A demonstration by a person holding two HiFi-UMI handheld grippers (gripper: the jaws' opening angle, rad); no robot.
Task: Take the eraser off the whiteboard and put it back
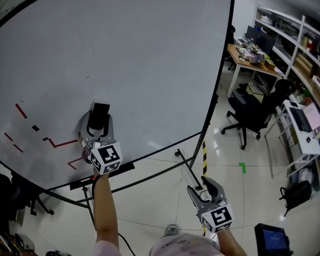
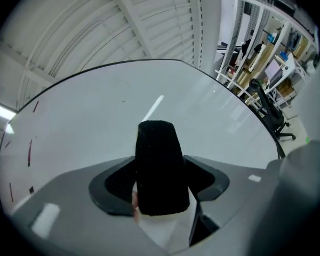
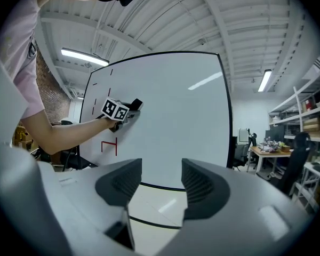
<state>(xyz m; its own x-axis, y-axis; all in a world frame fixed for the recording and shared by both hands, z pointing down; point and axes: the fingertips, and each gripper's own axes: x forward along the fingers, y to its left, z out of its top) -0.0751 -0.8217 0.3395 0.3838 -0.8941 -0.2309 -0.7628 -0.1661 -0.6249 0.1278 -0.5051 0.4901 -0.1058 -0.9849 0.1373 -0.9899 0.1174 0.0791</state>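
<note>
A black eraser (image 1: 100, 116) sits between the jaws of my left gripper (image 1: 98, 124), which is shut on it at the lower left of the large whiteboard (image 1: 144, 47). In the left gripper view the eraser (image 2: 160, 169) stands upright between the fingers (image 2: 117, 183), pointing at the board (image 2: 96, 121). The right gripper view shows the eraser (image 3: 136, 105) against or very close to the board surface. My right gripper (image 1: 205, 190) hangs low over the floor, away from the board, open with nothing between its jaws (image 3: 157, 183).
Red line marks (image 1: 64, 143) and short red dashes (image 1: 20, 110) lie on the board near the eraser. The board's stand legs (image 1: 189, 170) cross the floor. A black office chair (image 1: 256, 111), a cluttered desk (image 1: 253, 57) and shelves (image 1: 309, 52) stand at right.
</note>
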